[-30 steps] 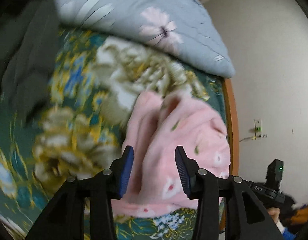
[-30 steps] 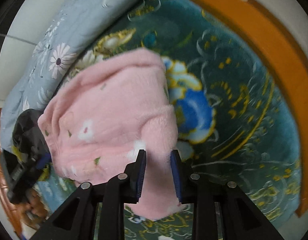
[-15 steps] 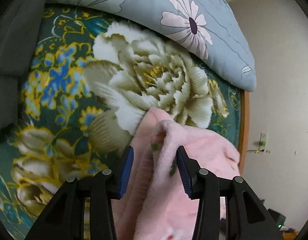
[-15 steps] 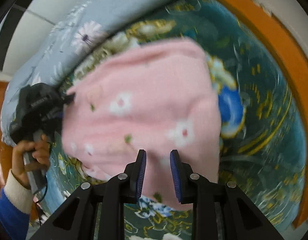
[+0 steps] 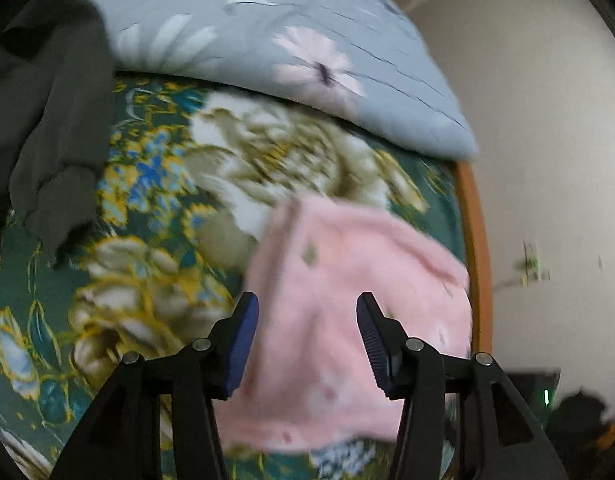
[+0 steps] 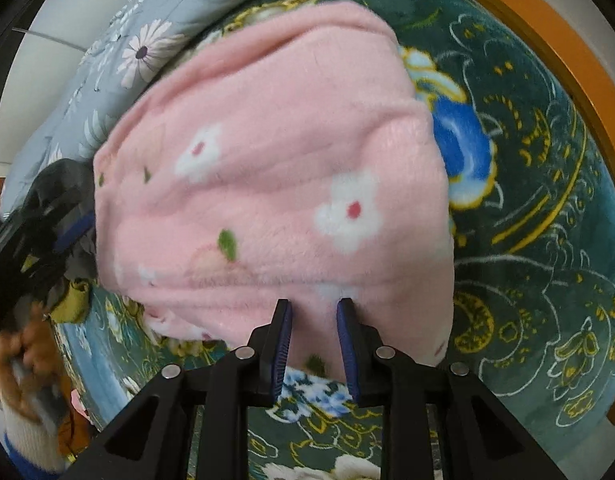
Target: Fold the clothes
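Observation:
A pink fleece garment with white flowers (image 6: 275,184) lies folded on the green floral blanket (image 6: 527,200); it also shows in the left wrist view (image 5: 347,320). My right gripper (image 6: 313,308) is shut on the garment's near edge, fabric pinched between the blue pads. My left gripper (image 5: 307,308) is open and empty, hovering above the garment's left part, jaws wide apart. In the right wrist view the left gripper (image 6: 47,216) sits at the garment's far left side.
A grey-blue daisy-print quilt (image 5: 287,48) lies along the back of the bed. A dark grey garment (image 5: 47,140) is heaped at the left. The orange wooden bed edge (image 5: 473,240) and a white wall are at the right.
My left gripper has let go of the pink garment, opened wide and pulled back. The garment now lies flatter. My right gripper stays shut on its edge.

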